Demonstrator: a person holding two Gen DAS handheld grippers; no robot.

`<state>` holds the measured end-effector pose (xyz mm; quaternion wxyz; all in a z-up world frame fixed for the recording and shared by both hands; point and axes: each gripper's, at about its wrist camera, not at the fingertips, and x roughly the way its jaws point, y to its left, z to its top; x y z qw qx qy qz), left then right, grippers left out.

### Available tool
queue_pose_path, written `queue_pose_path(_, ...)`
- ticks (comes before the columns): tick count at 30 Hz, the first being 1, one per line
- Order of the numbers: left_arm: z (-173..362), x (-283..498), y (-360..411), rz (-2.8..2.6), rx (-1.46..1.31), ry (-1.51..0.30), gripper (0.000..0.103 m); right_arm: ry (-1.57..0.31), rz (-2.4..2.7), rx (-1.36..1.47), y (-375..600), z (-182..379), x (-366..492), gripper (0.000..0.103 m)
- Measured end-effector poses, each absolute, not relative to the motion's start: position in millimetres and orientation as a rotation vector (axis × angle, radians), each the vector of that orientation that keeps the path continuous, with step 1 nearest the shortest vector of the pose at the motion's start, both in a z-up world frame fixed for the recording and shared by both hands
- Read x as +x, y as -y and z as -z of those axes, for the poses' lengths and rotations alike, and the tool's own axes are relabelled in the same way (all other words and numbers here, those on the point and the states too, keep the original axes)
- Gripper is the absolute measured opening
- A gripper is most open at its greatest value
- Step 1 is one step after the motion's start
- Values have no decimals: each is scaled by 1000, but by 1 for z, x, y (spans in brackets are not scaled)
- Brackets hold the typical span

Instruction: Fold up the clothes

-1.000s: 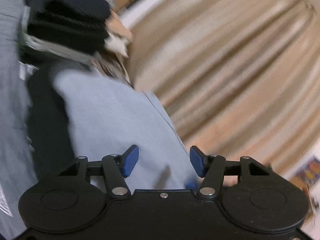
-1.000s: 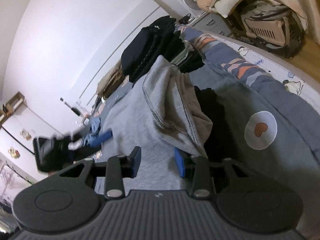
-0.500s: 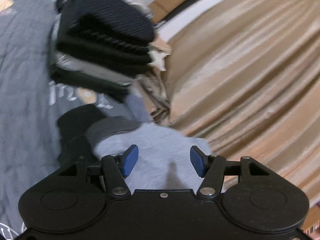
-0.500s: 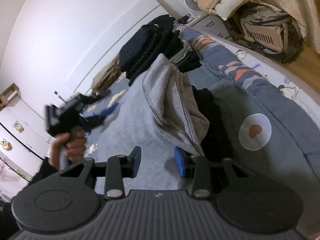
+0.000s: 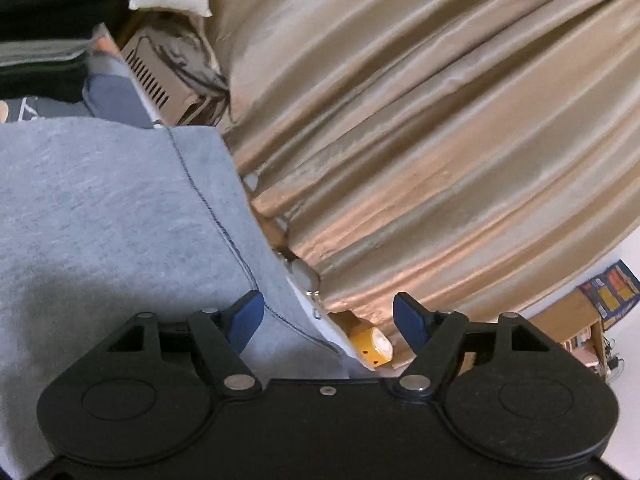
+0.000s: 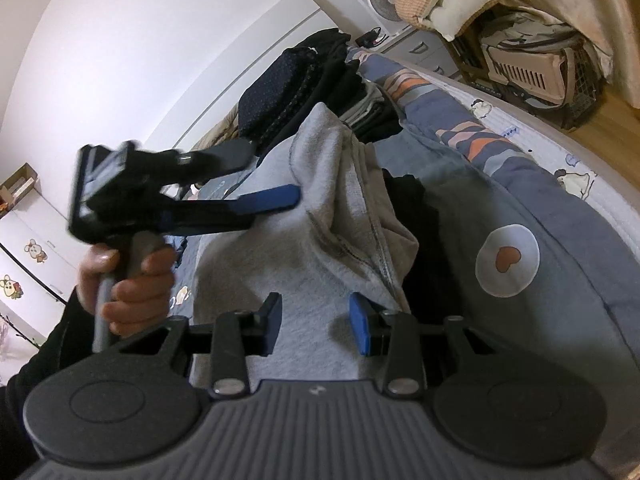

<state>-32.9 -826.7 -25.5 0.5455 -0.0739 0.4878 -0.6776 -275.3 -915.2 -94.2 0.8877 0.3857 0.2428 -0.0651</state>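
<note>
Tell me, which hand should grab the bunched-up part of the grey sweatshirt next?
Probably the left. The left gripper has its jaws open right at the bunched fold of the grey sweatshirt; the right gripper hangs open over the flat part.

The sweatshirt [image 6: 320, 264] is heathered light grey with dark contrast stitching along the seams. The duvet [image 6: 560, 216] is slate blue with a white circle holding a brown heart (plus orange and cream stripes further up). The curtain [image 5: 440, 120] is a shiny gold-beige. Both grippers are black with blue pads [image 6: 362, 320], and the folded stack [image 6: 288, 88] is mostly black and navy.
</note>
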Motion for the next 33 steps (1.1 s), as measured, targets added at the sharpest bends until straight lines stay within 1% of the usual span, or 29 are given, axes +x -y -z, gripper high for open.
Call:
queue_pose_path(2, 32, -20, 835, 1589, -213, -1183, 70, -498, 136, 807, 918, 96, -277, 36)
queue_pose_path(7, 37, 4, 852, 1489, -259, -1177, 68, -483, 126, 827, 925, 99, -280, 36)
queue_pose_path(13, 44, 11, 878, 1389, -199, -1192, 66, -467, 141, 830, 930, 101, -285, 36)
queue_pose_path(17, 47, 20, 884, 1324, -228, -1204, 64, -472, 141, 834, 930, 105, -289, 36)
queue_pose_path(24, 42, 29, 885, 1246, -228, -1157, 64, -478, 134, 847, 927, 116, -300, 36)
queue_pose_path(27, 40, 29, 882, 1240, -253, -1168, 64, -499, 132, 831, 924, 119, -304, 36)
queue_pose_path(29, 32, 24, 879, 1260, -250, -1146, 66, -512, 129, 850, 924, 118, -308, 36)
queue_pose_path(30, 26, 21, 876, 1271, -247, -1132, 70, -508, 127, 865, 925, 115, -310, 36)
queue_pose_path(33, 8, 10, 859, 1327, -249, -1084, 75, -446, 119, 856, 923, 91, -315, 38)
